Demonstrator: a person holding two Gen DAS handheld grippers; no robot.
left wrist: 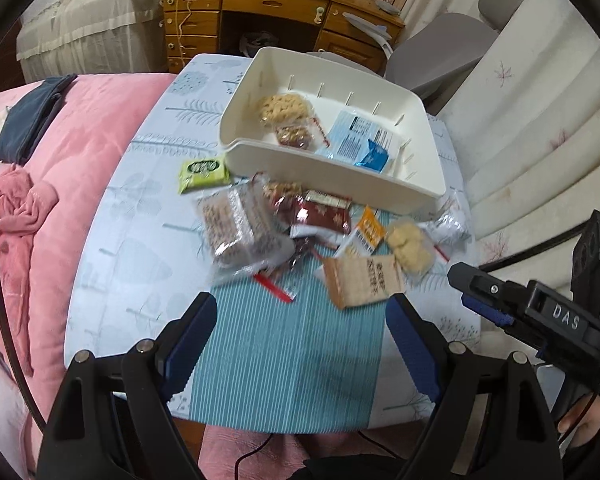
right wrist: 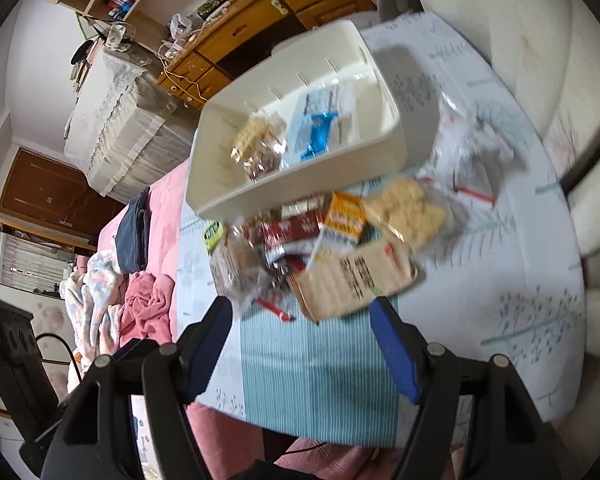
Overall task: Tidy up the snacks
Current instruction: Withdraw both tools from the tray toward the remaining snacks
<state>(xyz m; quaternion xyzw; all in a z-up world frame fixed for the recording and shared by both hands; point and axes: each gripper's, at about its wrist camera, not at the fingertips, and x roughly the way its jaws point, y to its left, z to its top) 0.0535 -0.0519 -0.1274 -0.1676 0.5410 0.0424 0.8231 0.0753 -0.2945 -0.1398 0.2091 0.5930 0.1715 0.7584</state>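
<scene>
Three snacks (left wrist: 342, 136) in one bin (left wrist: 416, 194)

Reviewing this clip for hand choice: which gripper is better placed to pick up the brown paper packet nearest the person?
Right, probably. In the right wrist view the brown packet lies just ahead of the right gripper, open and empty. The left gripper, also open, faces bare striped cloth, packet off toward one finger.
</scene>
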